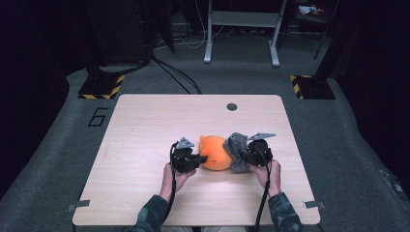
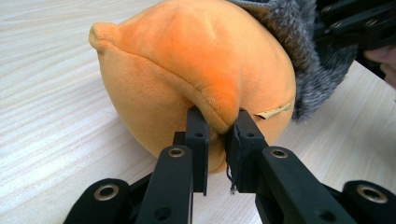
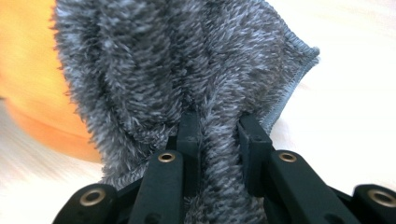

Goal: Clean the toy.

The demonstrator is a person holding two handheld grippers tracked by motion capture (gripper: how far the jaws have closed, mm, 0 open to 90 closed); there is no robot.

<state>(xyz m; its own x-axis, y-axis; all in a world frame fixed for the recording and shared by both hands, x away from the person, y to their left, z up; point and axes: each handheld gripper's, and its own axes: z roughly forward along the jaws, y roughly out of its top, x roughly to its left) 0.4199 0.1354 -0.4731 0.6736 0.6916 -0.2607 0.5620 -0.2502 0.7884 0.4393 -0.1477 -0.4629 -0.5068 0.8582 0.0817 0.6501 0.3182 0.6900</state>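
At frame center, left gripper point(image 1: 199, 158) fingers clench the orange plush point(image 1: 215, 152)'s seam, while right gripper point(image 1: 241, 153) fingers grasp the grey cloth point(image 1: 236, 145) draped over its right end.

Orange plush toy point(image 1: 214, 153) mid-table, fuzzy grey cloth point(image 1: 237, 151) against its right side.

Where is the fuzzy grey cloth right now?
In the high view, the fuzzy grey cloth drapes over the right side of the orange plush toy near the table's middle, pinched by the right gripper.
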